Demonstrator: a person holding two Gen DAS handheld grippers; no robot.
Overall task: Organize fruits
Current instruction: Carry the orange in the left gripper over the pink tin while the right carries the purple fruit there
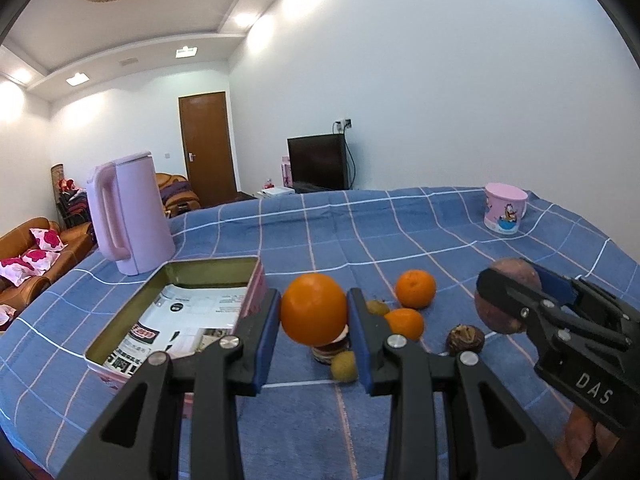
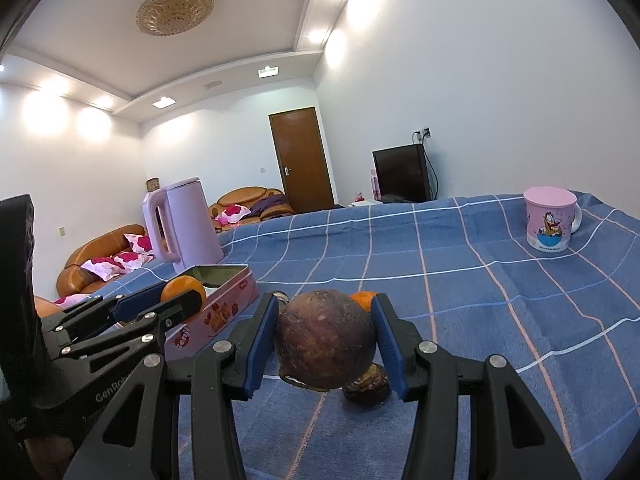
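Left gripper (image 1: 314, 320) is clamped on an orange (image 1: 314, 309), held clear of the blue checked tablecloth (image 1: 320, 232); the open pink tin (image 1: 244, 280) sits just to its left. Right gripper (image 2: 326, 340) is clamped on a round purple-brown fruit (image 2: 326, 338), also lifted off the cloth. Two smaller oranges (image 1: 416, 289), a brown fruit (image 1: 465, 339) and small yellow-green ones (image 1: 344, 365) lie on the cloth between and just beyond the two grippers.

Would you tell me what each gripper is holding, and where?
Left gripper pinches an orange across its sides; right gripper clamps a dark purple-brown fruit likewise.
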